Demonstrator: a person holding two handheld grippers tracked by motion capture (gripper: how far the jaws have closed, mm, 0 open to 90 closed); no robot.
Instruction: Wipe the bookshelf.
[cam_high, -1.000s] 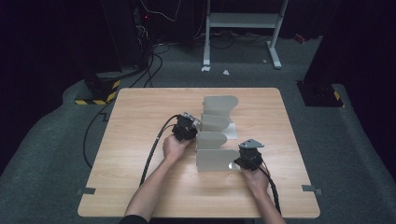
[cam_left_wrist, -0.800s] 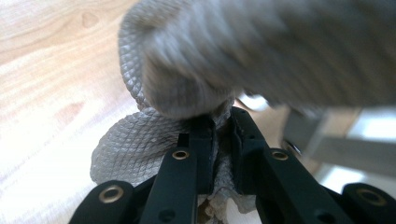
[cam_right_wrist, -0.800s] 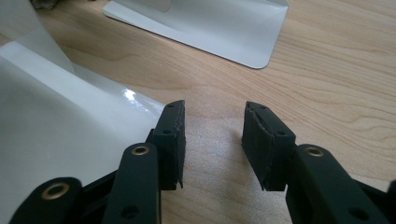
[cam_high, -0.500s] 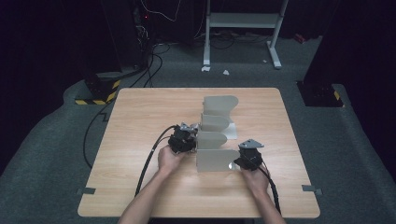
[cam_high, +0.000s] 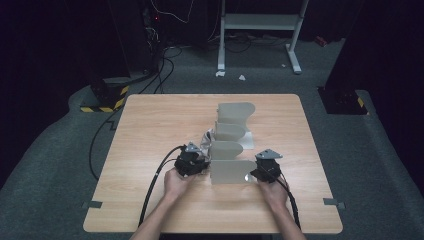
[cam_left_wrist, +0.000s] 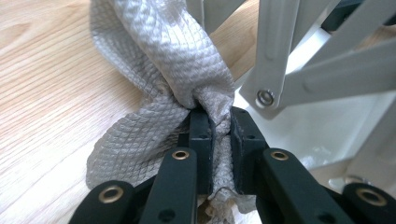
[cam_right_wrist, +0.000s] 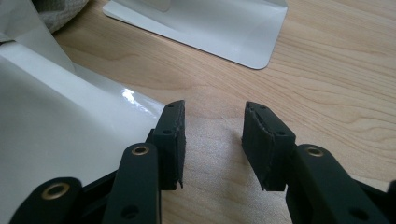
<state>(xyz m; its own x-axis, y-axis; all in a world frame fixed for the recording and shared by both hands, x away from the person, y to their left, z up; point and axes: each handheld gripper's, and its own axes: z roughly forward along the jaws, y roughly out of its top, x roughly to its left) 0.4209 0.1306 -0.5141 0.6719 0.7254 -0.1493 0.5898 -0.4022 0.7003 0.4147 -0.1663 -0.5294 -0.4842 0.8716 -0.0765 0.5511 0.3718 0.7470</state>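
Grey quilted cloth (cam_left_wrist: 177, 79) sits pinched between the black jaws of your left gripper (cam_left_wrist: 219, 135), low in the centre of the left gripper view; the cloth bunches upward from the jaws and spreads onto the wooden table (cam_left_wrist: 42, 84) at left. Just right of it stands the white folding rack (cam_left_wrist: 299, 79). Your right gripper (cam_right_wrist: 212, 140) holds nothing, its jaws parted wide over bare wood beside the rack's white base. In the high view, the rack (cam_high: 230, 150) occupies the table's centre between both grippers.
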